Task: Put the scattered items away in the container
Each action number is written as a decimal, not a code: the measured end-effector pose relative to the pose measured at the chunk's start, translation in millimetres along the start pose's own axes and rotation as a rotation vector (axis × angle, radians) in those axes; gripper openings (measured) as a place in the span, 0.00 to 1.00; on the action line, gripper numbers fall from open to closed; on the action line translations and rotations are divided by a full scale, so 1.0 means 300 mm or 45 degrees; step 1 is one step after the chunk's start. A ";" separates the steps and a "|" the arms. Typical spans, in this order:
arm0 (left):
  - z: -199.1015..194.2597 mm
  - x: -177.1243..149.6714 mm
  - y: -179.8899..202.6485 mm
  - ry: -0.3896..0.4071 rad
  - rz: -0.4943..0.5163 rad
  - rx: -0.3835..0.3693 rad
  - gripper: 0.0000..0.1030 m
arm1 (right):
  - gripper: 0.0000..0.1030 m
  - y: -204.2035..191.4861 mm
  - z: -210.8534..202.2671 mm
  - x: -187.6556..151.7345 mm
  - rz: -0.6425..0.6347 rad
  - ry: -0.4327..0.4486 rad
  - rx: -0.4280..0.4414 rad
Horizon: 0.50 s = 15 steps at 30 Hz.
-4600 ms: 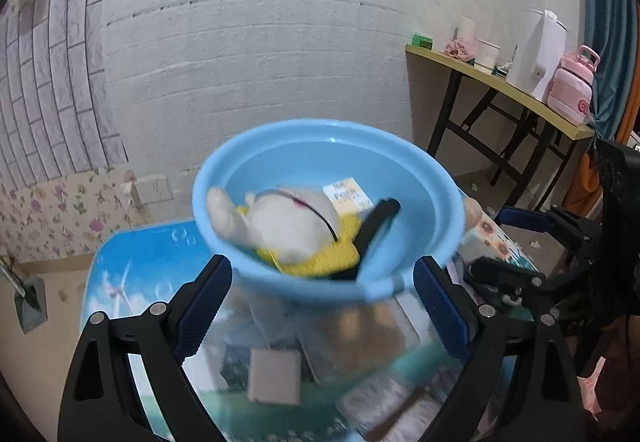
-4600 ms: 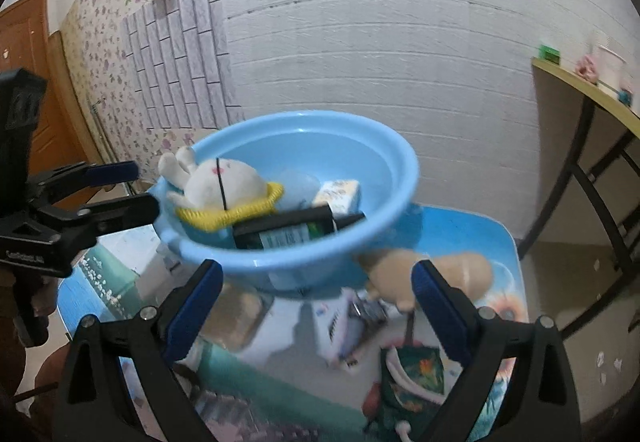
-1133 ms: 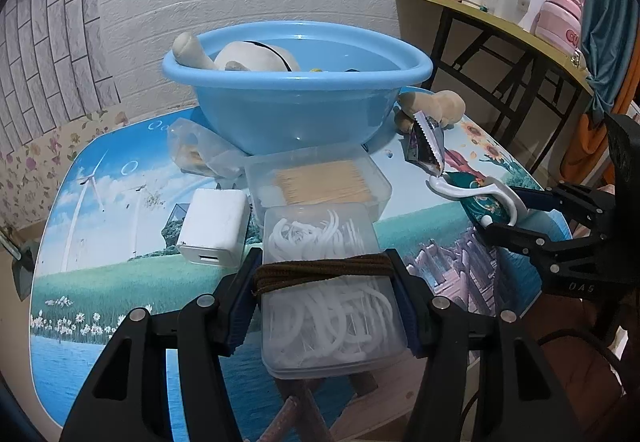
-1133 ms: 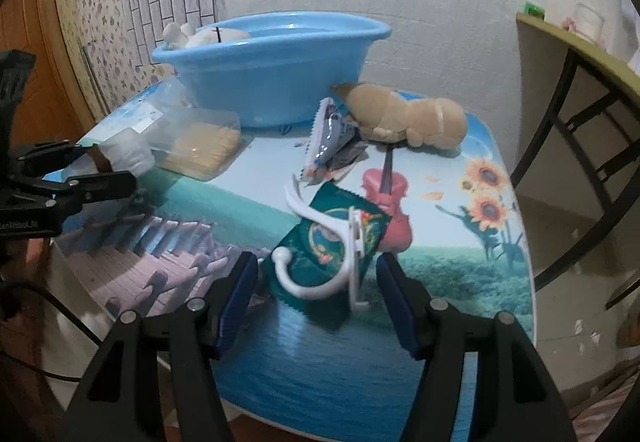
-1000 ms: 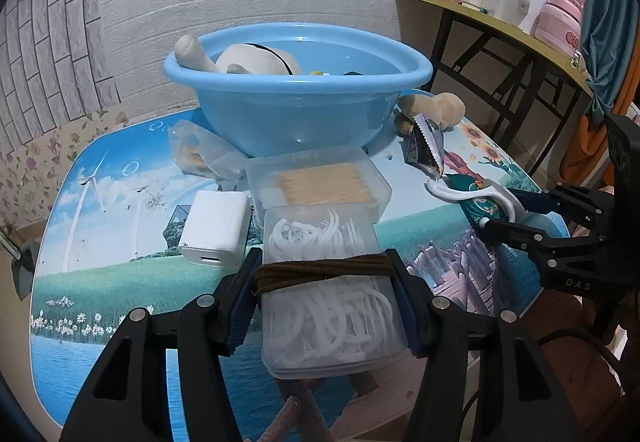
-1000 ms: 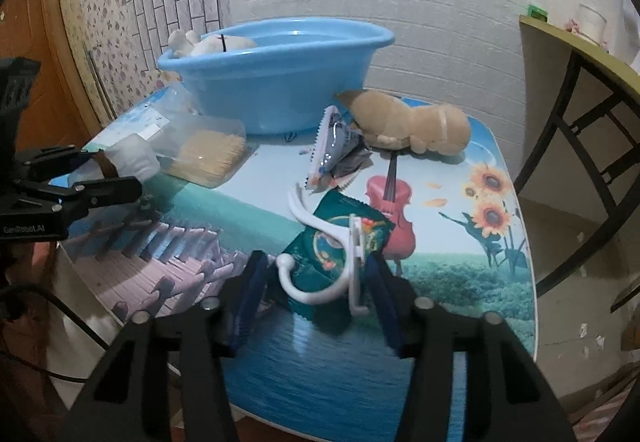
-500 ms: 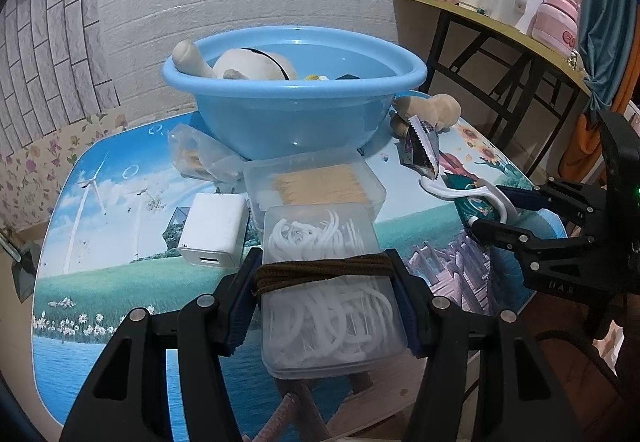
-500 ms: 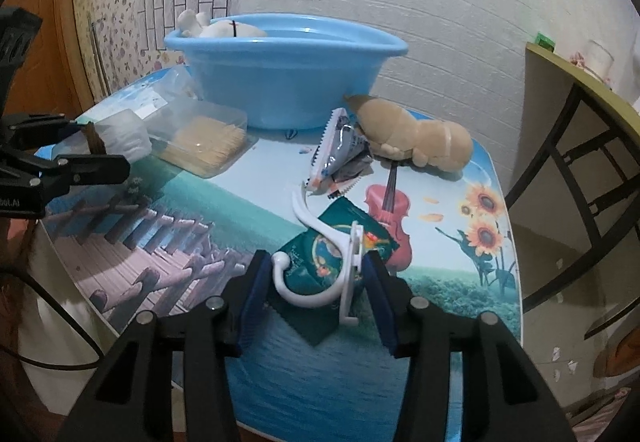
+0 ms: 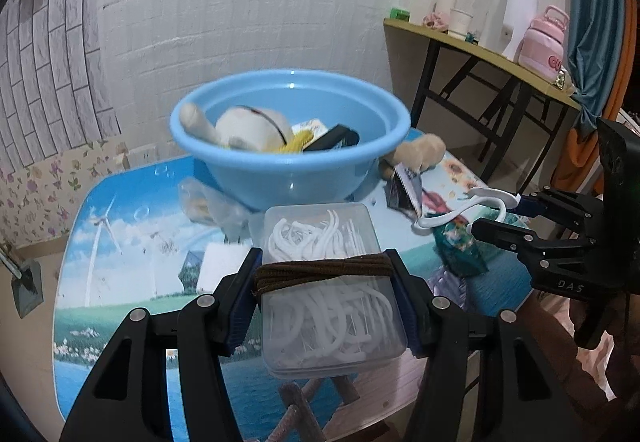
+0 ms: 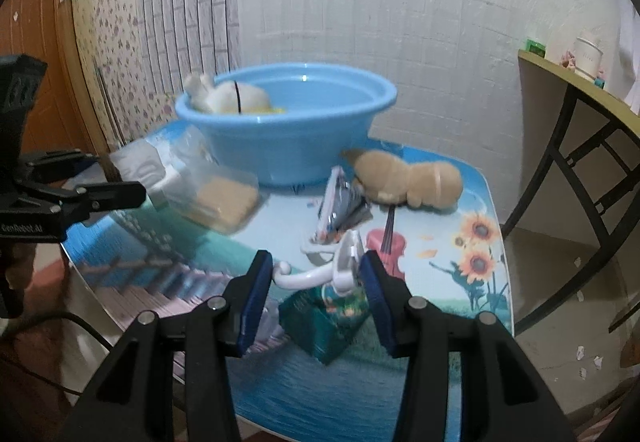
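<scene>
Blue basin (image 9: 292, 165) sits at the far side of the printed table (image 9: 100, 242), near the white brick wall. Inside it: a white plush rabbit (image 9: 248, 129) leaning on the left wall, something yellow beneath it, a small printed card and a black flat object (image 9: 336, 137) toward the right. Contents partly blurred.

Left gripper (image 9: 326, 282) is clamped on a clear plastic box of white floss picks (image 9: 328, 282); blue pads press both long sides. A brown elastic band (image 9: 320, 268) wraps the box right at the pad line. Box is held above the table's near edge, short of the basin, its far end overlapping the basin's base in the left wrist view.

Right gripper (image 10: 316, 278) is closed around a white plastic hook (image 10: 320, 270); one pad touches the hook's curled end, the other its flat backing plate. Hook is lifted off the table. A green snack packet (image 10: 324, 314) hangs or sits just beneath it; cannot tell if it is caught with the hook.

Loose items on the table: a clear box of cotton swabs (image 10: 224, 201) just before the basin, a crumpled clear bag (image 9: 200, 201) beside it, a white square charger (image 9: 218, 266) partly hidden behind the left finger, a silver foil sachet (image 10: 340, 209) standing on edge, a tan plush toy (image 10: 408, 177) lying right of the basin.

Side table (image 9: 480, 49) at right rear carries a pink bottle (image 9: 544, 37), a white kettle and cups.
</scene>
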State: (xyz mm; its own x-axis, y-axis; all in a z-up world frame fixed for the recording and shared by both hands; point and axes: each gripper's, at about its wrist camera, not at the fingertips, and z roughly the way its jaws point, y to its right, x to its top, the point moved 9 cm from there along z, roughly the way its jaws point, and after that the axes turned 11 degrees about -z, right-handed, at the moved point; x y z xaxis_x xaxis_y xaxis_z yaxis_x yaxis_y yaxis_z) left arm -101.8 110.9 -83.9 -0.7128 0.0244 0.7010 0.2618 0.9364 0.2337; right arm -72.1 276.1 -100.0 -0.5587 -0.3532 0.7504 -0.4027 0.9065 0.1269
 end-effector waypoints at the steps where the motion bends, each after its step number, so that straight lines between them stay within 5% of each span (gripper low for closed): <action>1: -0.005 0.010 0.004 0.007 0.002 -0.004 0.57 | 0.44 0.000 -0.004 0.008 0.001 0.007 0.002; 15: -0.039 0.151 -0.004 0.109 0.022 0.006 0.57 | 0.44 0.020 -0.133 0.186 0.047 0.210 0.042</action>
State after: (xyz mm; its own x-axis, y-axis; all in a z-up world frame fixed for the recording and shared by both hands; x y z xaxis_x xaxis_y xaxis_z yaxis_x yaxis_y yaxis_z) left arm -126.9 106.7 -44.7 -0.6499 0.0110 0.7599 0.2706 0.9377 0.2178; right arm -76.8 271.1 -31.6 -0.4483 -0.2747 0.8506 -0.4094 0.9090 0.0778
